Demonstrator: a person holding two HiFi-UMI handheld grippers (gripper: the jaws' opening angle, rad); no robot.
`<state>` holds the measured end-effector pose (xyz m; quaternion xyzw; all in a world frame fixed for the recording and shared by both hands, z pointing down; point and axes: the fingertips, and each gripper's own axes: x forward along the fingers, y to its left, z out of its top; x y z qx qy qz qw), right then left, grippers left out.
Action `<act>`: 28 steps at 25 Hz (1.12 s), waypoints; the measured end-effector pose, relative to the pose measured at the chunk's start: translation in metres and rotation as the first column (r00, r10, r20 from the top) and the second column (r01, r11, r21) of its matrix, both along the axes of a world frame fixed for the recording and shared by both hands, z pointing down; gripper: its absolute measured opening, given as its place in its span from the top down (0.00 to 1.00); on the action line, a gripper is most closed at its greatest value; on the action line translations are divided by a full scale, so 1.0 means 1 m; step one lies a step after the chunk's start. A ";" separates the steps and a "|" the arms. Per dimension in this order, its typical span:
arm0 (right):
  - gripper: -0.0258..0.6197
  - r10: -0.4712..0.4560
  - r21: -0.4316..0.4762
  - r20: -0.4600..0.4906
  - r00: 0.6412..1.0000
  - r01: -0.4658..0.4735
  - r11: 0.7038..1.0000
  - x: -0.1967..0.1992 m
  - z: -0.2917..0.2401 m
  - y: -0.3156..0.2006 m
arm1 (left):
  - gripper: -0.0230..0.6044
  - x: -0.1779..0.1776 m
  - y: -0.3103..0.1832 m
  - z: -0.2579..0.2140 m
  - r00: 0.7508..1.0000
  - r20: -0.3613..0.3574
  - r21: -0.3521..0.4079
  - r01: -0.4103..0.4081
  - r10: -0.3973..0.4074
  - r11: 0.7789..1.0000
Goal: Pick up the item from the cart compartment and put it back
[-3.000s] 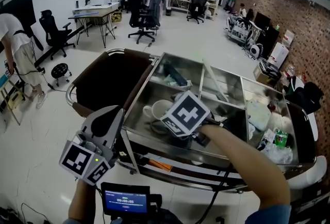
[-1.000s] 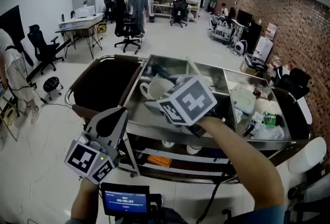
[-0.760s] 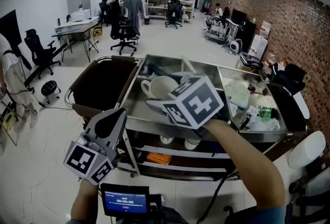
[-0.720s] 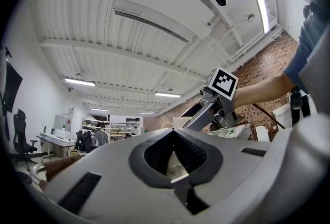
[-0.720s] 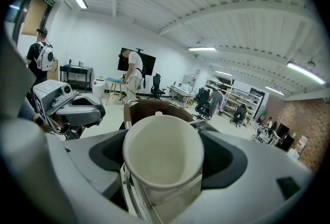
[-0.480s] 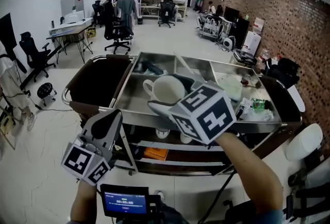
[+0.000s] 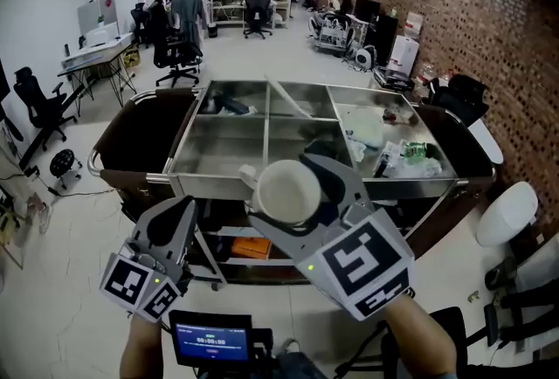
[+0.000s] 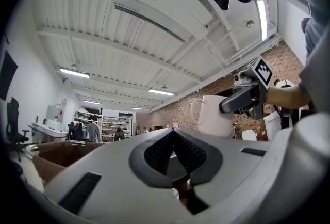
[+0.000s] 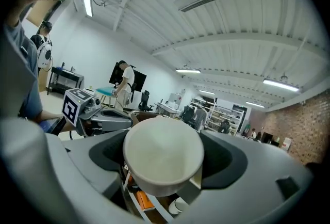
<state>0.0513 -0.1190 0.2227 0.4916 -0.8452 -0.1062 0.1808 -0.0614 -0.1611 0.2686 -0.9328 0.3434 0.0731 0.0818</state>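
Note:
A white mug (image 7: 286, 188) is up off the steel cart (image 7: 218, 186), held mouth toward me in front of the cart's near rim. My right gripper (image 7: 295, 199) is shut on the mug, one jaw on each side of its wall. The right gripper view shows the mug (image 9: 162, 158) filling the space between the right gripper's (image 9: 164, 167) jaws. My left gripper (image 7: 177, 213) hangs low at the left, shut and empty, tips together (image 8: 174, 139). From the left gripper view the mug (image 8: 215, 115) shows sideways with its handle to the left.
The cart has several steel compartments; the right one (image 7: 393, 150) holds bottles and bags, the far left one a dark item (image 7: 229, 106). A brown bin (image 7: 131, 137) hangs on its left end. Lower shelf carries an orange object (image 7: 251, 248). A white chair (image 7: 498, 213) stands right.
The right gripper has lifted the mug out of the cart compartment and drawn it toward me, past the front rim. The left gripper has hardly moved.

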 end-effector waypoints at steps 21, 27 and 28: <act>0.33 0.071 0.119 0.143 0.987 -0.088 0.989 0.026 0.009 0.084 | 0.94 0.031 0.051 0.003 0.998 0.031 -0.021 -0.057 0.057 0.998; 0.33 0.089 0.113 0.186 0.978 -0.111 0.987 0.026 0.017 0.100 | 0.94 0.023 0.064 0.005 0.998 0.038 -0.014 -0.044 0.044 0.999; 0.33 0.093 0.108 0.196 0.976 -0.116 0.987 0.027 0.019 0.102 | 0.94 0.020 0.066 0.005 0.998 0.039 -0.015 -0.040 0.041 0.999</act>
